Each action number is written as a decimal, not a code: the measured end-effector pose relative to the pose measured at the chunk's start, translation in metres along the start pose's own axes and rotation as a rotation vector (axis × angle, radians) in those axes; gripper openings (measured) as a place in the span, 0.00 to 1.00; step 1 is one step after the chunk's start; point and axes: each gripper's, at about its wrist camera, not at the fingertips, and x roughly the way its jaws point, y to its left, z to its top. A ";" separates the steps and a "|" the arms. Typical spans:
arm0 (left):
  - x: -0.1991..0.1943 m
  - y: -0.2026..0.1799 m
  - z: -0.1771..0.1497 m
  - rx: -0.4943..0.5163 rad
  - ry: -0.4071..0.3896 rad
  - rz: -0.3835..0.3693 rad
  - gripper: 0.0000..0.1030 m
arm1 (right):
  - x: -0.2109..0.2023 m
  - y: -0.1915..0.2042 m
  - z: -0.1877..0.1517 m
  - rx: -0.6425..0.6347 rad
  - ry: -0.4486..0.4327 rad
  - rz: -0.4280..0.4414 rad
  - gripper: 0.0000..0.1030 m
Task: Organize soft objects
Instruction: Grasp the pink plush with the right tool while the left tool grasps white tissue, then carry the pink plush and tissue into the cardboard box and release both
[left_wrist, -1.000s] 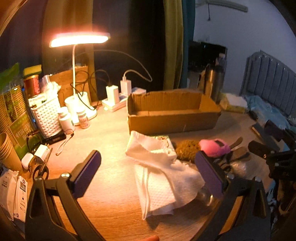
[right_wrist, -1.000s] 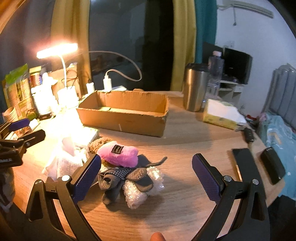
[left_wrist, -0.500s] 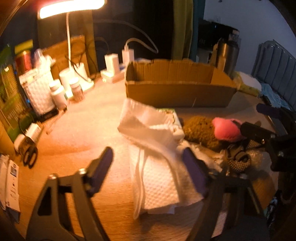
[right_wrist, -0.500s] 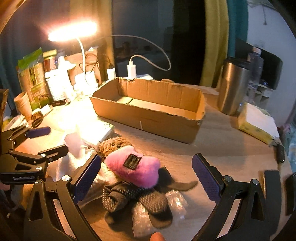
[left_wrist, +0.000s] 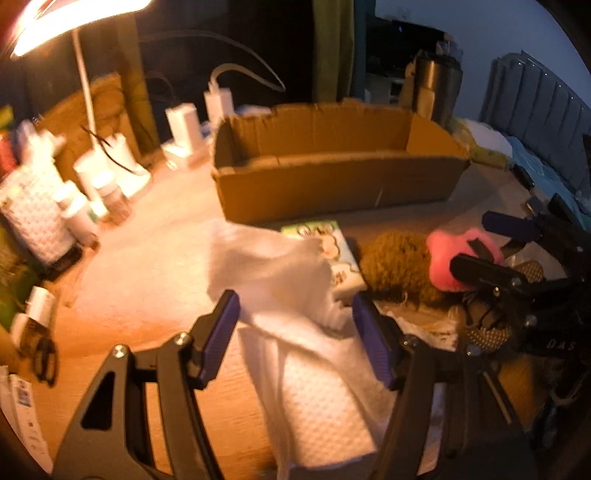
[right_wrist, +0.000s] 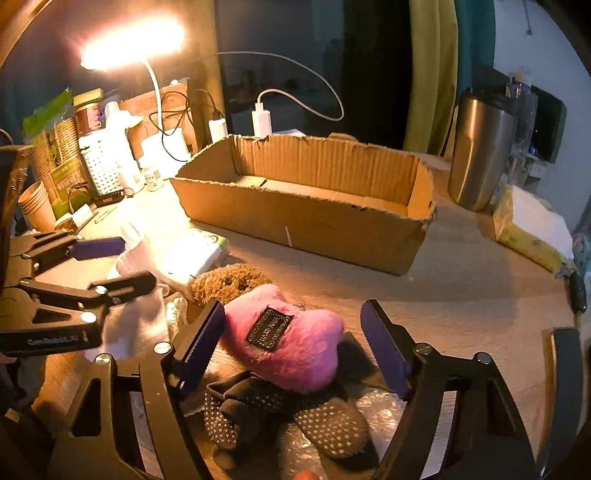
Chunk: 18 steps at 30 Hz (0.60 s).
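A crumpled white cloth (left_wrist: 295, 295) lies on the wooden table with its raised fold between the pads of my left gripper (left_wrist: 295, 338). The pads stand close to its sides without visibly squeezing it. A pink plush (right_wrist: 295, 343) rests on grey dotted socks (right_wrist: 266, 406) and bubble wrap (right_wrist: 380, 413). My right gripper (right_wrist: 293, 336) straddles the plush and its jaws are closing, with a gap still at the right pad. A brown fuzzy toy (right_wrist: 225, 282) and a tissue packet (right_wrist: 195, 254) lie just behind. The cardboard box (right_wrist: 295, 221) beyond them holds nothing.
A lit desk lamp (right_wrist: 129, 44), a white basket (right_wrist: 103, 162), small bottles, plugged chargers and paper cups (right_wrist: 35, 206) crowd the left and back. A steel tumbler (right_wrist: 480, 155) and a yellow packet (right_wrist: 528, 229) stand right of the box. Dark flat items lie at the right edge.
Both grippers have come forward and down onto the pile. Both pairs of jaws have narrowed, the left first around the white cloth, the right just now around the pink plush.
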 end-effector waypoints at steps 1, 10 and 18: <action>0.005 0.001 0.000 0.000 0.019 -0.016 0.60 | 0.003 0.001 0.000 0.003 0.011 0.003 0.70; 0.015 0.019 0.002 -0.066 0.040 -0.146 0.23 | -0.006 0.002 0.006 0.018 -0.007 0.000 0.57; -0.004 0.024 0.012 -0.056 -0.042 -0.214 0.06 | -0.029 0.000 0.017 0.037 -0.063 -0.013 0.57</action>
